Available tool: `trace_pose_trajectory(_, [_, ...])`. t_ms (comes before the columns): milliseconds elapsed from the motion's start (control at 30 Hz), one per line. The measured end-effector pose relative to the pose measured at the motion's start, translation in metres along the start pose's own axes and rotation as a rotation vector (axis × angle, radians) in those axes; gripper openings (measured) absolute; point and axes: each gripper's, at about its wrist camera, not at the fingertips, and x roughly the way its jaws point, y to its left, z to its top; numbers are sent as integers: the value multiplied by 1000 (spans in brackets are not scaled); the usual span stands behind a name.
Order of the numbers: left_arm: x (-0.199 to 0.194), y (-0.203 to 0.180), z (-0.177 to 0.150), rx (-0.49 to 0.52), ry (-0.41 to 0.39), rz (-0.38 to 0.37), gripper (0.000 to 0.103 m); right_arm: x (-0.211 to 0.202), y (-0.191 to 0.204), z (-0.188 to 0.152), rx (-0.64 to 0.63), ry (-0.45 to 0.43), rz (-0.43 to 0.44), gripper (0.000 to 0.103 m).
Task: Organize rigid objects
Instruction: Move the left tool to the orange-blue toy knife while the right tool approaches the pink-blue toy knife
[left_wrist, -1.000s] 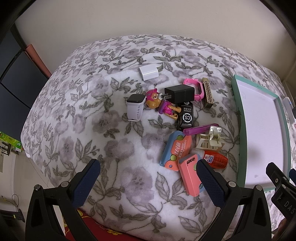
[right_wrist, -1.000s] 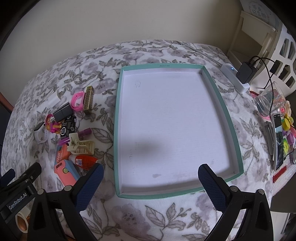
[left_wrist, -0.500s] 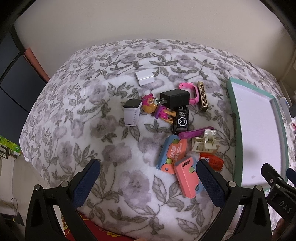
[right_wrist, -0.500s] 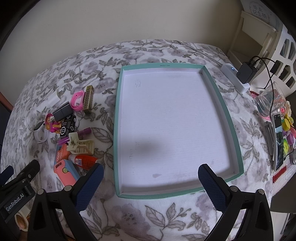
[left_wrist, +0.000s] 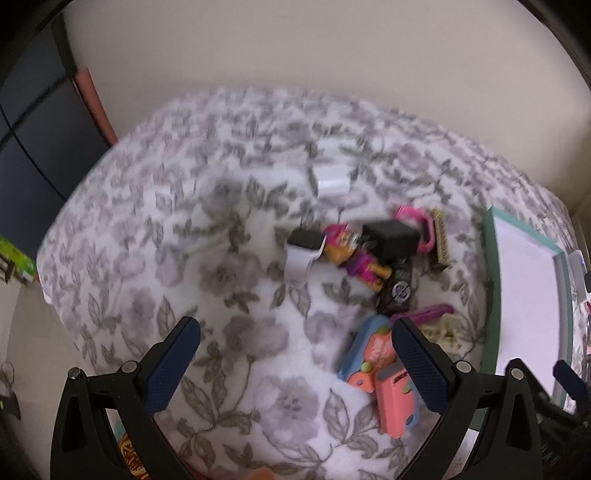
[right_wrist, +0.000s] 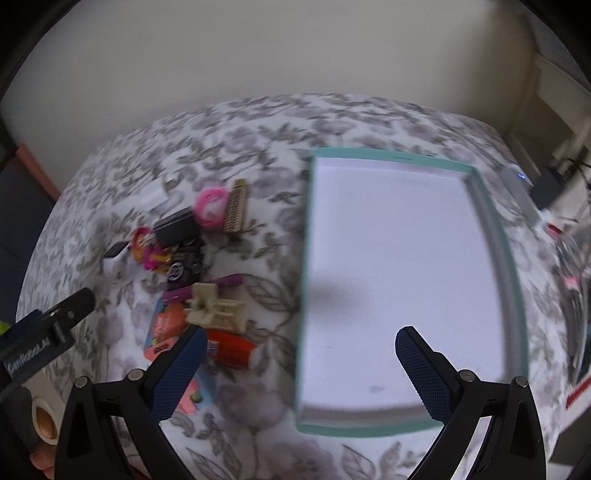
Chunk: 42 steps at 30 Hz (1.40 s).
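pink case (left_wrist: 395, 402) partly behind tongs, blurred, perhaps stapler
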Motion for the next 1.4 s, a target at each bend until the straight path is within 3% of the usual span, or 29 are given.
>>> trace_pose_trajectory(333, [28, -1, -3, 12, 122, -2, 103, 27, 30, -10, -103, 82, 84, 97])
trace_pose_trajectory(733, [58, 19, -11, -74, 283, 1, 103, 42, 57, -22, -143, 171, 230, 89])
trace_pose_trajectory(900, [60, 25, -13, -102, 292, -2, 103, 48, 70, -22, -178, 185, 265, 86])
trace_pose_trajectory(1200, [62, 28, -6, -96, 281, -50, 103, 56, 83, -24, -207, 179, 254, 78])
trace_pose_trajectory(1333, [62, 13, 0, -76, 284, -88, 103, 59, 82, -27, -200, 204, 249, 64])
trace_pose_trajectory(1400, [62, 9, 1, -71, 284, -92, 103, 61, 78, -28, -183, 219, 255, 64])
